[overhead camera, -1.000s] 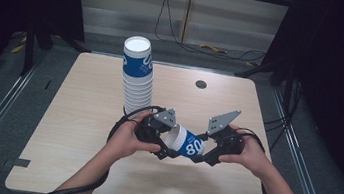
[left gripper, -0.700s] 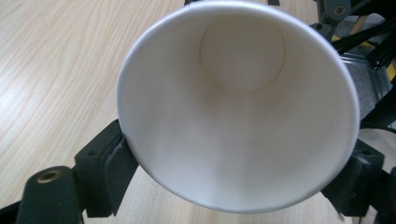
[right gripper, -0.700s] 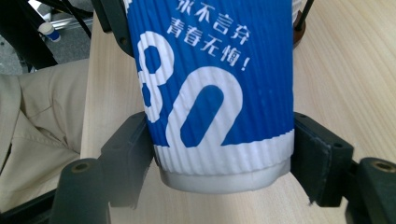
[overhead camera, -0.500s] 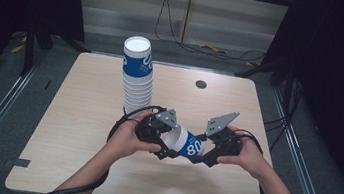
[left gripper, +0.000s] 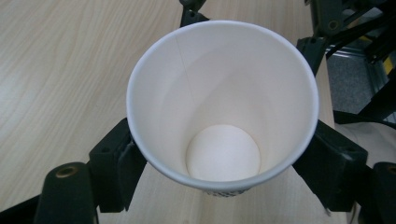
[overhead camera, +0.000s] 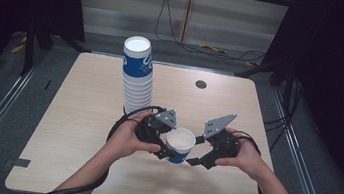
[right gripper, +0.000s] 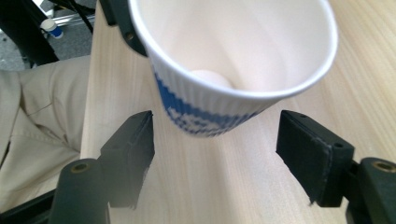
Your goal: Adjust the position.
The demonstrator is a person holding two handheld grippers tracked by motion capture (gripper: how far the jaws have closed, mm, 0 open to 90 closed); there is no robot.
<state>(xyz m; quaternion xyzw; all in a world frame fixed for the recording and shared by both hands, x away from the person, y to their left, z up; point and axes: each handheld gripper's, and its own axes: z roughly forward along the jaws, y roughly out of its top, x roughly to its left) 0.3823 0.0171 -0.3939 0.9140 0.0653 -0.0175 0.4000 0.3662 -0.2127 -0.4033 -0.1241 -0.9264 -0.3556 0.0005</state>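
A white paper cup (overhead camera: 180, 142) with blue print stands mouth up just above the table (overhead camera: 80, 130), between my two grippers. My left gripper (overhead camera: 169, 146) has just been closing and is now shut on it. In the left gripper view the cup (left gripper: 219, 107) sits between the two black jaws of the left gripper (left gripper: 224, 172), whose pads press on its sides. My right gripper (overhead camera: 198, 152) is close at the cup's right and has opened slightly. In the right gripper view the right gripper (right gripper: 219, 154) has its jaws apart below the cup (right gripper: 233, 56), clear of it.
A tall stack of the same cups (overhead camera: 137, 77) stands on the table just behind my left hand. A small dark round disc (overhead camera: 201, 84) lies near the far edge. The table's front edge and a trouser leg (right gripper: 37, 121) are near the right gripper.
The cup lay tilted on its side between the grippers with its blue print showing; now its white mouth faces up. The left jaws have closed on it. Both hands stayed in place.
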